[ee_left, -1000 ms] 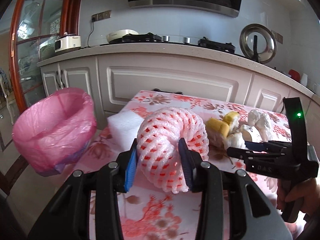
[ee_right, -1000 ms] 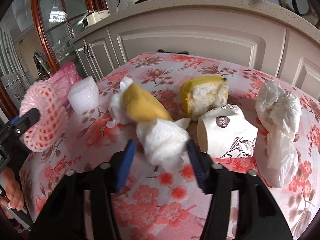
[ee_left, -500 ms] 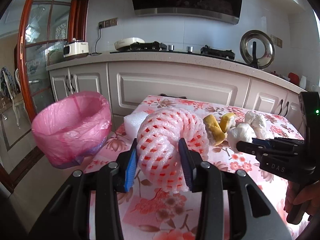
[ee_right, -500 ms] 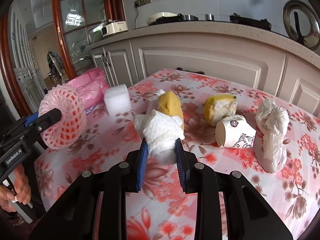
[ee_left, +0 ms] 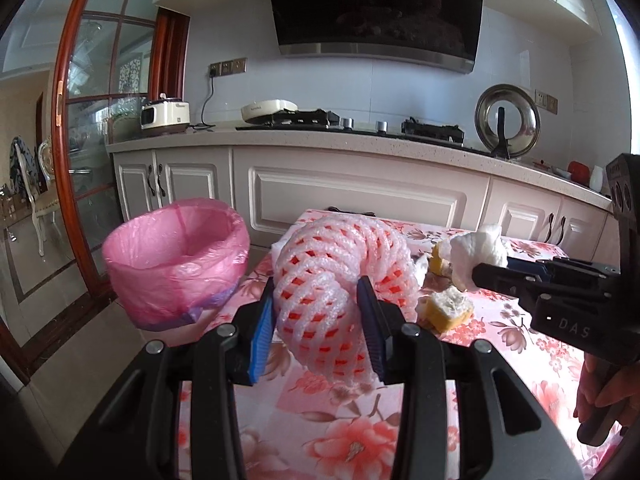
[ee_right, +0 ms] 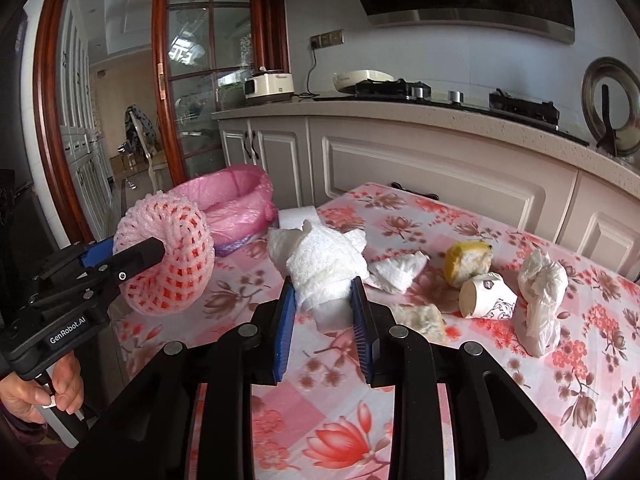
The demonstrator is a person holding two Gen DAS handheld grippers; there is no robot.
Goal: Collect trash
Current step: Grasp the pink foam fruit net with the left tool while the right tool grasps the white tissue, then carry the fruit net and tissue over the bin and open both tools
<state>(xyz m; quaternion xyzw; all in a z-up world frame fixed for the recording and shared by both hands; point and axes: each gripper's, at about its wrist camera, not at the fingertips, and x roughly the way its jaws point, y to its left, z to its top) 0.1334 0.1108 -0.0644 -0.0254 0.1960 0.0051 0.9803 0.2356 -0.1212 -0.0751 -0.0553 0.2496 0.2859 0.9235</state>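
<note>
The foam net (ee_left: 340, 280) is sitting pinched between the left gripper's (ee_left: 320, 320) fingers (ee_left: 262, 334), held up over the counter's (ee_right: 500, 380) left edge, near the pink-lined bin (ee_left: 176, 256) standing just off that edge. The right gripper (ee_right: 324, 320) is clamping a wad of tissue (ee_right: 324, 264), raised over the floral cloth. Lying on the counter are a torn tissue scrap (ee_right: 394, 270), two yellow cake pieces (ee_right: 468, 262), a tipped paper cup (ee_right: 486, 294), a knotted white bag (ee_right: 540, 296) and a foam block (ee_right: 298, 216).
</note>
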